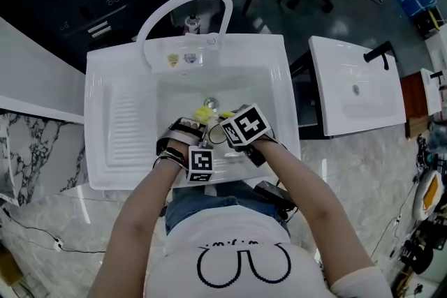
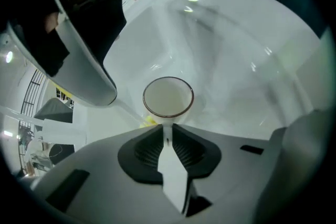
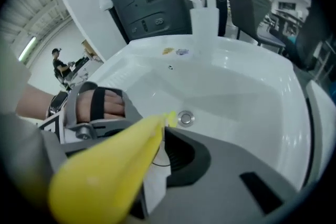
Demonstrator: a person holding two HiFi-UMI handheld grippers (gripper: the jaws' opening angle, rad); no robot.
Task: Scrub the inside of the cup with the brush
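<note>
In the left gripper view a small white cup with a dark rim faces me, mouth open and empty. My left gripper is shut on a white part of it at its near side. A speck of the yellow brush shows beside the cup. In the right gripper view my right gripper is shut on the brush's thick yellow handle, its tip pointing at the drain. From the head view both grippers, left and right, meet low in the sink basin, with the brush between them.
A white arched tap rises behind the basin. The drain lies just beyond the grippers. A ribbed washboard slope fills the sink's left side. A second white basin stands to the right.
</note>
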